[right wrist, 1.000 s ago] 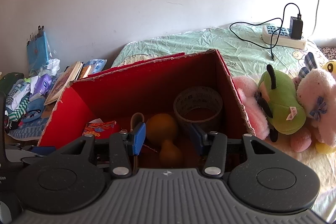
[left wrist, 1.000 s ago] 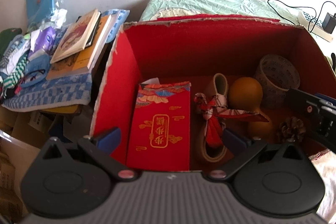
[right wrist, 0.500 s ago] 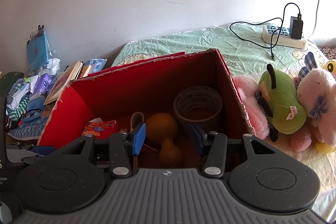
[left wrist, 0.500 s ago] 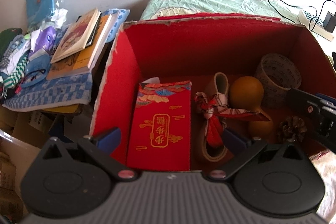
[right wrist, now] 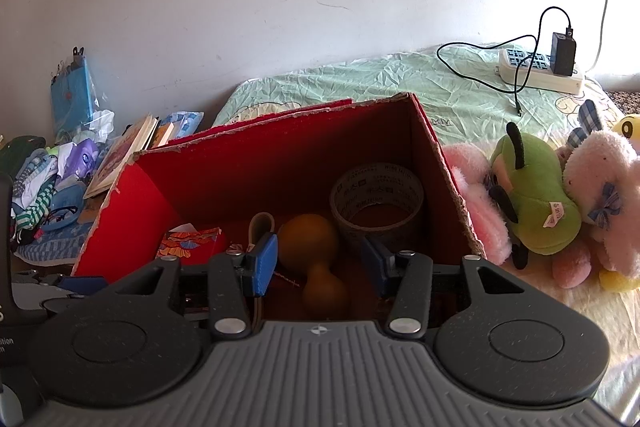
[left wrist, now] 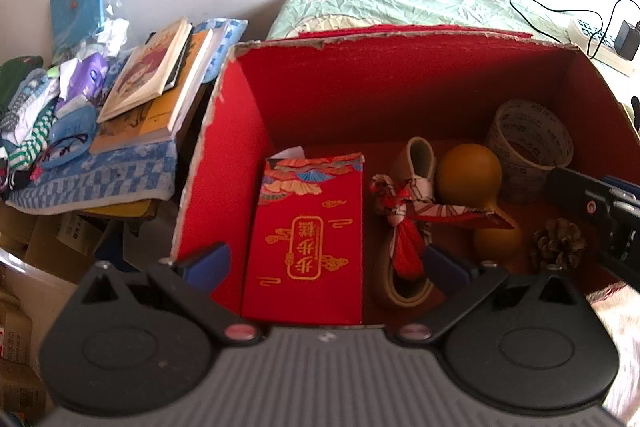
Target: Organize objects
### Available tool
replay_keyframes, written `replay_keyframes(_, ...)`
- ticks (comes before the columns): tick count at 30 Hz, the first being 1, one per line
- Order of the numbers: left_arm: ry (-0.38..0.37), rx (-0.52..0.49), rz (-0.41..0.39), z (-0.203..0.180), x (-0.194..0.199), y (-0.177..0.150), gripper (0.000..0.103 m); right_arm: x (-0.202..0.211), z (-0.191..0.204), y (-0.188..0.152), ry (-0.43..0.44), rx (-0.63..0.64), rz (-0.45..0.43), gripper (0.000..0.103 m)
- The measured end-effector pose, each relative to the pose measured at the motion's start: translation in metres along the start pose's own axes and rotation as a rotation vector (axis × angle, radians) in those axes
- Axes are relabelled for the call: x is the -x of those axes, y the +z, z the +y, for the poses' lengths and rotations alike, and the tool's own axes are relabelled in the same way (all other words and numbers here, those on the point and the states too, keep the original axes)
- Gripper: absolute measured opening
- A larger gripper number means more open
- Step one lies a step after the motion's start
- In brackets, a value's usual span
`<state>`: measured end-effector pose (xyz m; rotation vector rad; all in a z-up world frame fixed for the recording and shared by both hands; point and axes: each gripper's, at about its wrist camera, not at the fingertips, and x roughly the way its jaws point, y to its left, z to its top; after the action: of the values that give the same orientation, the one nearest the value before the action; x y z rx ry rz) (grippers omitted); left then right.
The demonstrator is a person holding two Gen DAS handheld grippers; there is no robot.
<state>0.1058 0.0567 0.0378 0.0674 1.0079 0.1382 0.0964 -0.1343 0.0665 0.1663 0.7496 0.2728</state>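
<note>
**A:** Starting at my left, what's in view?

**B:** Beside the box, stacked books (left wrist: 154, 87) on a blue checked cloth (left wrist: 104, 179), with a heap of small clothes further left. Then the red cardboard box (left wrist: 400, 75), open at the top. My left gripper (left wrist: 326, 265) hangs over its near edge with its fingers spread wide, nothing between them.

**A:** And inside the box?

**B:** At the left lies a flat red packet (left wrist: 308, 243) with gold lettering. Just right of it, a tan loop strap (left wrist: 404, 279) with a patterned red ribbon (left wrist: 412, 211) knotted over it. Next, touching the ribbon, an orange-brown gourd (left wrist: 468, 175), and near its small end a pine cone (left wrist: 558, 245). In the far right corner stands a roll of printed tape (left wrist: 530, 147).

**A:** Your right hand?

**B:** My right gripper (right wrist: 320, 265) sits low at the box's near side, fingers parted and empty, the gourd showing between them. Right of the box, plush toys (right wrist: 536, 203) lie on the bed, and a power strip (right wrist: 536, 71) sits behind.
</note>
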Motion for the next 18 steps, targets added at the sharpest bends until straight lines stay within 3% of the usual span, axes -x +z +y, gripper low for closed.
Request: replay_keyframes(18, -0.025, -0.013, -0.02, -0.0011, 0.0031, 0.0004, 0.099, 0.0007, 0.0016, 0.0008, 0.0, 0.016, 0.006, 0.05)
